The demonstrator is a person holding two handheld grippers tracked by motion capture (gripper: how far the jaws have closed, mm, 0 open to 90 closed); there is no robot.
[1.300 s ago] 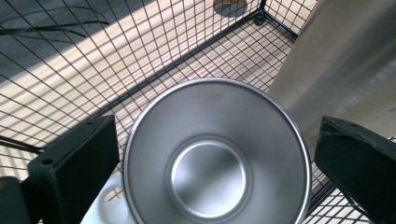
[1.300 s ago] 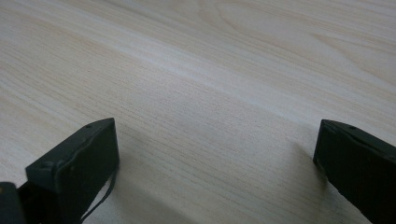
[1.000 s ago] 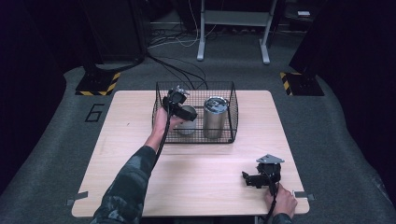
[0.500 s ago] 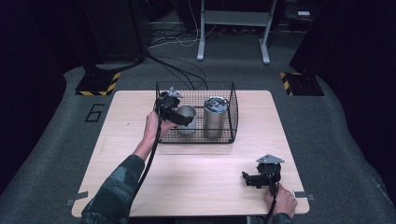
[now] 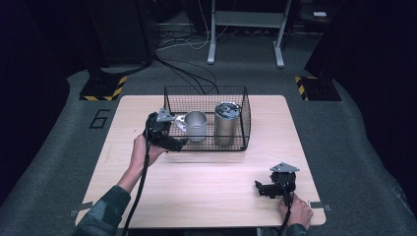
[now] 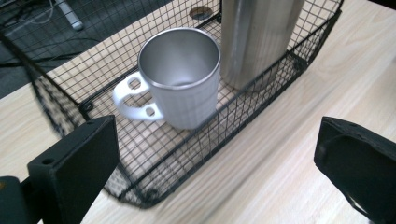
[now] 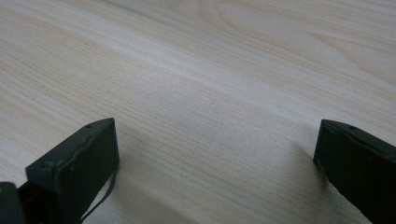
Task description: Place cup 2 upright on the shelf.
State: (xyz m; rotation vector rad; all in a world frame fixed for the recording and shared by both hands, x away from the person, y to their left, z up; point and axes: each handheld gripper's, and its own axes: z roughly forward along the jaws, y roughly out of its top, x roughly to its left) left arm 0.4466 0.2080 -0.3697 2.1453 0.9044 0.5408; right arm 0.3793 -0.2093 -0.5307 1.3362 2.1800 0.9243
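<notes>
A black wire basket [image 5: 204, 98] stands on the far middle of the wooden table [image 5: 206, 182]. Inside it a metal mug [image 5: 195, 126] with a white handle stands upright, and a tall steel tumbler [image 5: 226, 123] stands to its right. My left gripper [image 5: 178, 143] hovers open just outside the basket's front left corner. In the left gripper view the mug [image 6: 184, 79], the tumbler [image 6: 257, 37] and the basket's mesh [image 6: 56, 107] lie ahead of the left gripper [image 6: 215, 158], with nothing between its jaws. My right gripper [image 5: 260, 189] rests open at the near right, and the right gripper [image 7: 215, 158] has bare wood [image 7: 210, 84] between its jaws.
A cable trails from each gripper back toward the person's forearms. Beyond the table are dark carpet, floor cables, a metal stand's legs [image 5: 246, 34] and yellow-black striped pads [image 5: 103, 88]. Bare tabletop lies between the basket and the right gripper.
My left gripper has drawn back from above the mug, left and toward the person, to outside the basket. The mug stays in the basket. The right gripper has not moved.
</notes>
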